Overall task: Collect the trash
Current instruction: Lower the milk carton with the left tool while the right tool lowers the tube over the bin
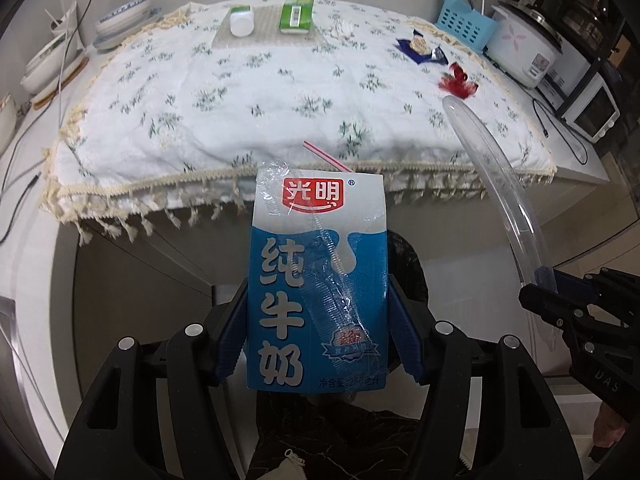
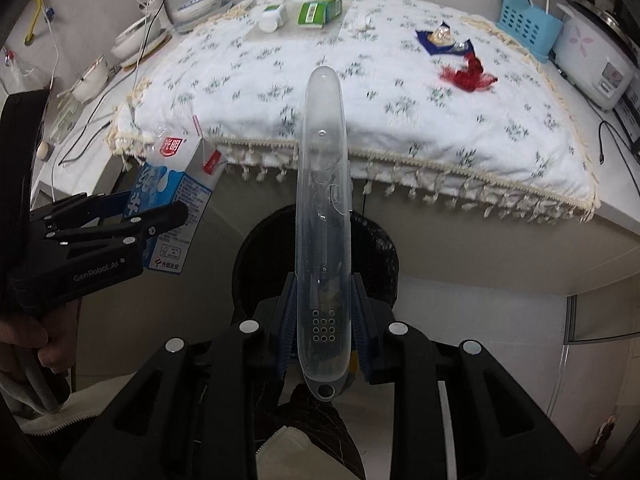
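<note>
In hand: left gripper (image 1: 318, 312) is clamping milk carton (image 1: 318, 280); right gripper (image 2: 324, 320) is clamping clear plastic case (image 2: 323, 200), both nearing black bin (image 2: 376, 248). Outstanding: red wrapper (image 2: 470, 74), blue wrapper (image 2: 442, 42), lying far right on the tablecloth (image 2: 320, 92).

1. Both my wrist views are evenly lit by soft, cool indoor light; the white tablecloth (image 1: 256, 92) is the brightest area, close to washed out at its middle.
2. The lower part of each frame is dim: my black gripper bodies and the dark bin (image 2: 376, 248) below the table edge lose nearly all detail.
3. Small glints sit on the clear wrap of the milk carton (image 1: 316, 280) and along the clear plastic case (image 2: 324, 208).
4. Fisheye bending is strong: the table edge bows upward, and the corners fall into black vignette.
5. Focus is sharp in the centre and softens slightly toward the rims; no motion smear shows.
</note>
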`<action>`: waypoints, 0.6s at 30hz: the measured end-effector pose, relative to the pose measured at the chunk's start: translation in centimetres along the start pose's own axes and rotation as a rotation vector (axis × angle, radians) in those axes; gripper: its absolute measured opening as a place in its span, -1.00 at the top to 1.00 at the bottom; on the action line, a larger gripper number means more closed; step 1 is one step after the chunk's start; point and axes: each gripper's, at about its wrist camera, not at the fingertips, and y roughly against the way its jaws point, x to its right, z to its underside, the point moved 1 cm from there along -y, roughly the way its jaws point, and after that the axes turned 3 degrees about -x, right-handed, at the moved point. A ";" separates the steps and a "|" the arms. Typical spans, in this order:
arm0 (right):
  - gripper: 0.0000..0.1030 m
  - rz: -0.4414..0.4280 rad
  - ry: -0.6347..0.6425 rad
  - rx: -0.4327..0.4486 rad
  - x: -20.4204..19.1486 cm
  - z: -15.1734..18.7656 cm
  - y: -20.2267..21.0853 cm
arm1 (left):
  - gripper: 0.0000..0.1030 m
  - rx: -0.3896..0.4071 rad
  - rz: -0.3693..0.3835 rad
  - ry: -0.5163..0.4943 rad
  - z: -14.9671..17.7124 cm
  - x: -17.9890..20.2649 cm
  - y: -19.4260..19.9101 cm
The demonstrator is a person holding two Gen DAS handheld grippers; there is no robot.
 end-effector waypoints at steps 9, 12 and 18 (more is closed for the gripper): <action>0.52 0.010 -0.015 -0.088 1.2 2.9 -5.3 | -0.20 -0.071 -0.025 0.024 3.2 -0.5 -4.8; 0.52 0.014 -0.022 -0.122 1.6 3.7 -7.7 | -0.20 -0.093 -0.031 0.028 4.0 -0.6 -6.6; 0.52 -0.010 -0.068 -0.165 2.6 4.5 -11.5 | -0.20 -0.090 -0.059 0.018 4.3 -0.3 -9.3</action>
